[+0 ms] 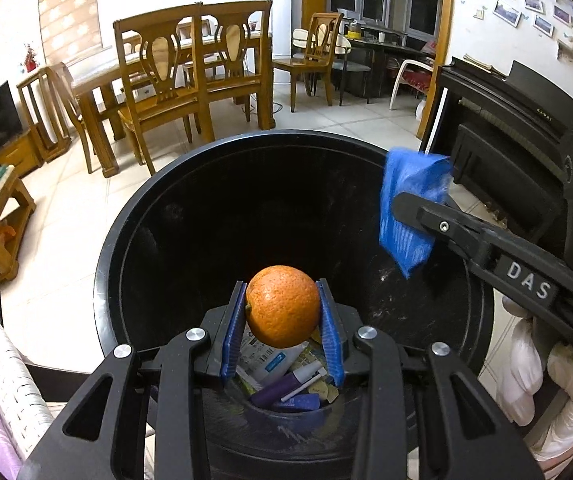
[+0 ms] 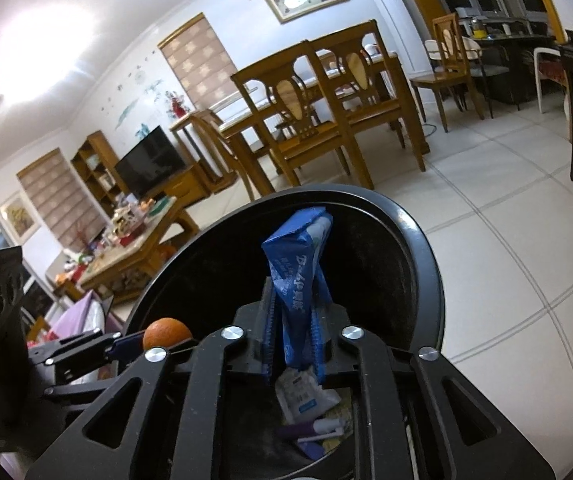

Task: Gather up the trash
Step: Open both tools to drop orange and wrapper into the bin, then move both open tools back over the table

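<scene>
An orange (image 1: 280, 306) is clamped between the blue pads of my left gripper (image 1: 281, 285), which is shut on it above the open black trash bin (image 1: 102, 264). A blue packet (image 2: 298, 268) stands upright between the fingers of my right gripper (image 2: 294, 300), whose pads stand slightly off it, over the same bin (image 2: 426, 248). From the left wrist view the packet (image 1: 406, 208) hangs, blurred, at the right gripper (image 1: 396, 200) by the bin's right rim. The orange (image 2: 166, 332) and left gripper (image 2: 126, 346) show low on the left. Wrappers and tubes (image 1: 282, 384) lie at the bin's bottom.
A white-gloved hand (image 1: 546, 380) holds the right gripper. Wooden chairs and a dining table (image 1: 190, 80) stand beyond the bin on tiled floor. A black piano (image 1: 518, 152) is at the right, a cluttered coffee table (image 2: 126, 248) and a TV (image 2: 150, 164) at the left.
</scene>
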Demonstrator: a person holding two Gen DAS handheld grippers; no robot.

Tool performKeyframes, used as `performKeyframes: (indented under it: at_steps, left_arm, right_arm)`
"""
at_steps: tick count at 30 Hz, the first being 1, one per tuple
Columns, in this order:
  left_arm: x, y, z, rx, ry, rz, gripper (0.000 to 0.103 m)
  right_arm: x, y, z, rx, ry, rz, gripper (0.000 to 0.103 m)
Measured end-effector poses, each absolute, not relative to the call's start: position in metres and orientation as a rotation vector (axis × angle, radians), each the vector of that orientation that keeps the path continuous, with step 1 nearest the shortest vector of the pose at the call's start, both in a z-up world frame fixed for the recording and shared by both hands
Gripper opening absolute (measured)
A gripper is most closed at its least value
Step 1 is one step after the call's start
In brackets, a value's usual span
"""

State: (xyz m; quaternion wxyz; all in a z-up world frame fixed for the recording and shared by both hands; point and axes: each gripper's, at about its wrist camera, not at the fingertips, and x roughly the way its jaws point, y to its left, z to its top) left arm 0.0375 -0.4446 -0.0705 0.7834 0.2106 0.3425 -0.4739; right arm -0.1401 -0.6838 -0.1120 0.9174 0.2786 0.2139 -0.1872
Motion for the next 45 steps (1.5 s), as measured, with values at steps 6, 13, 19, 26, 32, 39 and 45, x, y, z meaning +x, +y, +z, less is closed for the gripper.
performKeyframes:
  at_steps: [6, 13, 19, 26, 32, 39, 45]
  left_arm:
    - [0.036, -0.443, -0.067, 0.447, 0.731, -1.024, 0.035]
    - [0.036, -0.436, -0.06, 0.425, 0.724, -0.994, 0.053]
    - [0.035, -0.416, -0.048, 0.406, 0.702, -0.958, 0.073]
    - [0.051, -0.354, -0.03, 0.32, 0.701, -0.877, 0.08]
    - [0.078, -0.277, -0.023, 0.253, 0.701, -0.755, 0.08]
    - [0.124, -0.17, -0.027, 0.166, 0.742, -0.539, 0.08]
    - [0.158, -0.112, -0.041, 0.14, 0.799, -0.416, 0.079]
  right_arm:
    - [-0.137, -0.679, -0.112, 0.571, 0.444, -0.383, 0.039]
    - [-0.138, -0.672, -0.106, 0.561, 0.432, -0.383, 0.039]
    - [-0.137, -0.66, -0.101, 0.545, 0.435, -0.354, 0.047]
    - [-0.122, -0.623, -0.085, 0.504, 0.444, -0.277, 0.062]
    - [-0.09, -0.57, -0.076, 0.447, 0.484, -0.166, 0.062]
    - [-0.047, -0.501, -0.063, 0.367, 0.537, -0.042, 0.062]
    - [-0.011, -0.437, -0.054, 0.305, 0.572, 0.056, 0.064]
